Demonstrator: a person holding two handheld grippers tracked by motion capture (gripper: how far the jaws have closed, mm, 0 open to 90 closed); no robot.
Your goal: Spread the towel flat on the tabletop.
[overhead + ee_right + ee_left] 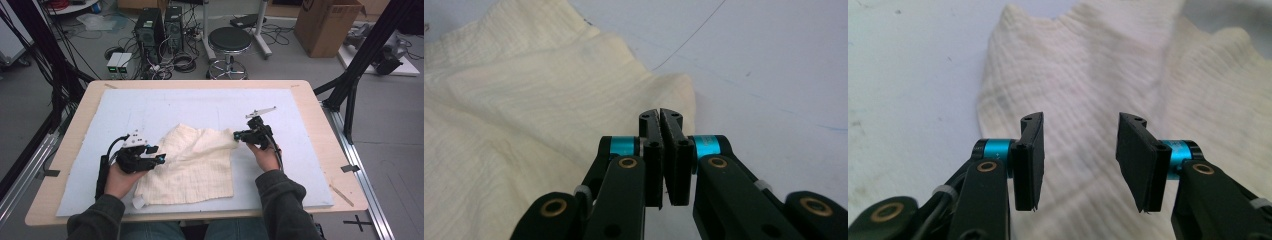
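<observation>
In the high view, a cream cloth (192, 165) is seen spread, rumpled, on a pale blue mat (200, 107) that covers most of the wooden counter (320, 130). The cloth lies near the person's edge of the mat, between the two hands. The left tongs (159, 154) are held at the cloth's left edge, above its surface, in a hand (120, 179) that enters from the bottom. The right tongs (236, 135) are held at the cloth's upper right corner, with their tips at the fabric. Beyond the counter, a round black stool (229, 42), two dark computer towers (159, 27) and a cardboard box (327, 25) are seen on the floor.

In the left gripper view, the left tongs (1080, 160) are shown apart, with a clear gap between the two black pads. Nothing is caught between them; the cloth (1088, 75) is seen behind and beneath the gap, its ribbed weave in folds. The bare mat (908, 75) is visible on the left of this view.

In the right gripper view, the right tongs (659, 117) are shown pressed together, the two pads meeting along their length. The cloth's corner (676, 92) is seen just behind the tips, and whether an edge of fabric is pinched between them cannot be told. The rest of the cloth is spread to the left of the tongs, and the plain mat (774, 65) lies to the right, marked by thin lines.
</observation>
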